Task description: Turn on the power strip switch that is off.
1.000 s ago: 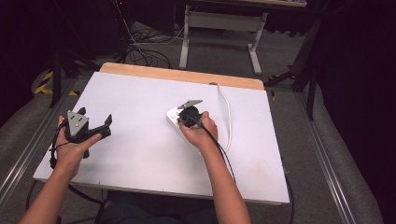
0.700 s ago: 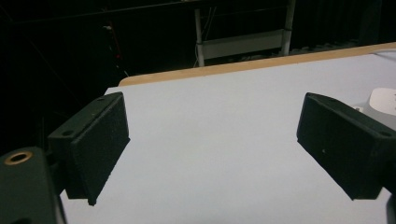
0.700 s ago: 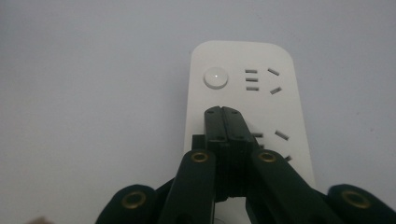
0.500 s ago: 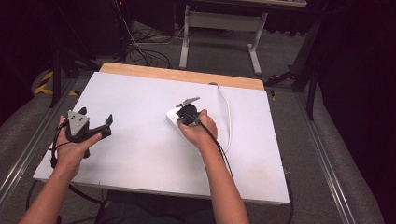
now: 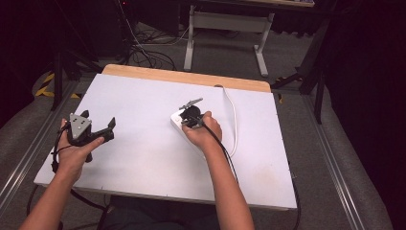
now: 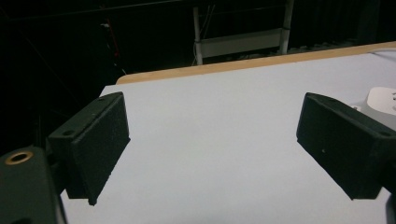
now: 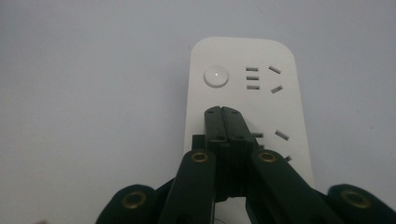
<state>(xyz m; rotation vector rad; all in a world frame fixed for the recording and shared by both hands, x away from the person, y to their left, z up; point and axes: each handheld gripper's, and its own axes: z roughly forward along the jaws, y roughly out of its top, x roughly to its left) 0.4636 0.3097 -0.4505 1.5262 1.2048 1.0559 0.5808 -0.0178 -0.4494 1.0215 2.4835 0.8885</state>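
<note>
The right gripper is seen with its two black jaws pressed flat together, nothing being held between them. In the right gripper view the joined tips are poised over the face of a white power strip, just short of the round button near its far end. Whether the tips touch the plastic cannot be told. Rows of socket slots are seen beside the button and on either side of the jaws.

In the high view the right gripper is held in the right hand over the near end of the power strip, which lies flat near the middle of the white table. A white cord is seen running from the strip's area along its right side, up toward the wooden far edge of the table.

The left gripper is held in the left hand near the left edge of the table, well apart from the strip. Its jaws are spread wide, and in the left gripper view only bare table surface is seen between them, with a corner of the power strip at the right edge.

Compared with the earlier high views, no difference is seen: both hands, both grippers, the strip and the cord are found in the same places and poses.
</note>
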